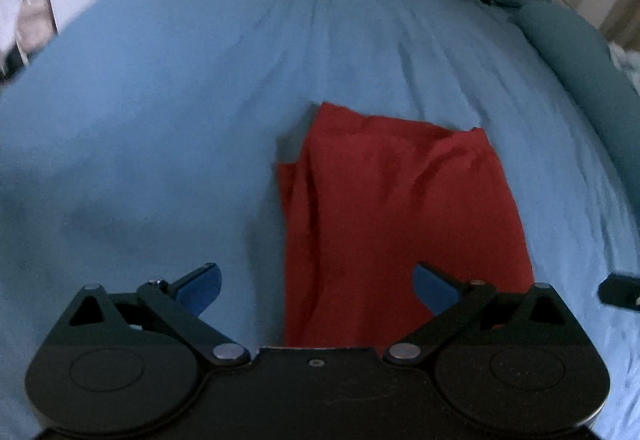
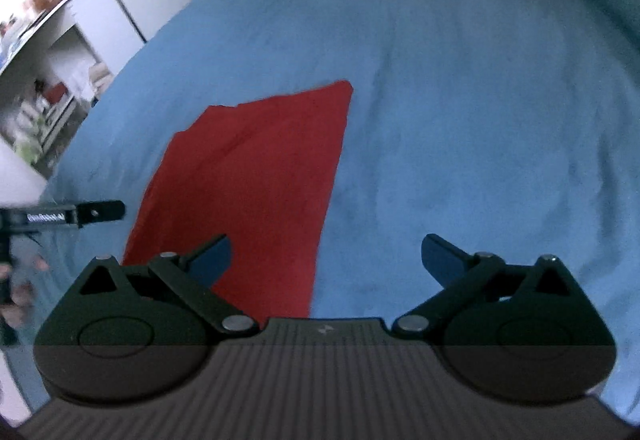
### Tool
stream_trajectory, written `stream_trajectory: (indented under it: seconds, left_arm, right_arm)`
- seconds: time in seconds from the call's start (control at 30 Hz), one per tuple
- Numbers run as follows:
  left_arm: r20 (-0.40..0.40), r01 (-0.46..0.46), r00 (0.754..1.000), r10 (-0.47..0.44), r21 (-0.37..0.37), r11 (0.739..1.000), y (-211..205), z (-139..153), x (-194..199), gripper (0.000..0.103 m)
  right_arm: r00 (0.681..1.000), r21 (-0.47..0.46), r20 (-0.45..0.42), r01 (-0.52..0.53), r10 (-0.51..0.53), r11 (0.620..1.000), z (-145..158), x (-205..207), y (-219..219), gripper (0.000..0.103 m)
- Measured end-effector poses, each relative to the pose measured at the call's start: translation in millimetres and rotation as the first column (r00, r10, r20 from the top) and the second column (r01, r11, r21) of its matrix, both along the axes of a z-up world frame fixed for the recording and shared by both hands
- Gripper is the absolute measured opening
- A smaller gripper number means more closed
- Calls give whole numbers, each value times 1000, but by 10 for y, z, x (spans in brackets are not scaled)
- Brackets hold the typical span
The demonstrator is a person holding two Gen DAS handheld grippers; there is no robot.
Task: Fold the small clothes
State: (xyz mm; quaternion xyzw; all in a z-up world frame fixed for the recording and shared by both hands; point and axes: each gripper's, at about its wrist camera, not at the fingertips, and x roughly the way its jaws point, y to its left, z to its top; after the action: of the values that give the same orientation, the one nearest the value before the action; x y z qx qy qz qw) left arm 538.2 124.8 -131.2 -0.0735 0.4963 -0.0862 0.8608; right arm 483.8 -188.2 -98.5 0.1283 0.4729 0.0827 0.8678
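As we look along our left hand-held gripper (image 1: 316, 288), spread wide and empty, the red cloth (image 1: 400, 224) lies straight ahead on the bed (image 1: 160, 119), its length running away from us. From our right hand-held gripper (image 2: 326, 260), likewise spread and empty, it sits ahead-left.

Red garment (image 1: 400, 207), plain blue bedsheet (image 1: 180, 99)

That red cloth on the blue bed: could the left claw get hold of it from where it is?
Probably yes. The left claw is open, with the red cloth lying flat on the blue sheet right ahead of its fingers. Nothing lies between them, and the right claw is off to the side.
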Motion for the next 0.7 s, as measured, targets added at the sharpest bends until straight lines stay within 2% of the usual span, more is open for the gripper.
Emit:
stream_trajectory:
  seconds: [0.03,0.17,0.27,0.33,0.37,0.43,0.47,0.5,0.53,0.63,0.7]
  left_arm:
    - [-16,-2,1000,2,-19,1000,9,-82,55,101]
    - [-67,3,998,-6,-47,999,38,-327,196,87]
    - [-56,11,998,-15,-67,998,43,-401,229,87]
    - [-44,19,999,-22,-78,997,39,-402,222,86]
    - [-42,22,999,-25,-83,996,47,-409,217,83]
    - [-38,31,999,-35,-100,995,25,-436,237,71]
    - [-38,38,998,-43,-115,993,-1,-447,248,59]
    - [-43,40,998,-46,-128,991,-17,-446,253,52]
    - [-43,41,998,-47,-133,990,-36,-438,262,47]
    - [-31,42,998,-46,-112,993,-96,-343,223,31]
    - [-16,42,999,-44,-97,994,-127,-247,186,24]
  right_arm:
    - [1000,27,-17,10,-9,1000,-66,79,-4,103]
    - [998,72,-63,22,-18,997,-329,277,97,103]
    - [997,82,-80,16,-9,997,-499,382,212,102]
    - [995,92,-104,9,1,996,-616,445,289,83]
    - [993,102,-114,10,2,995,-666,465,317,81]
    - [992,133,-123,28,-11,991,-730,475,351,76]
    - [993,143,-119,42,-25,989,-753,482,349,75]
    - [993,145,-115,51,-35,988,-753,469,355,70]
    - [994,145,-106,53,-38,988,-740,448,363,62]
    - [996,126,-72,51,-42,991,-662,373,395,45]
    - [998,109,-50,46,-41,993,-573,389,405,42]
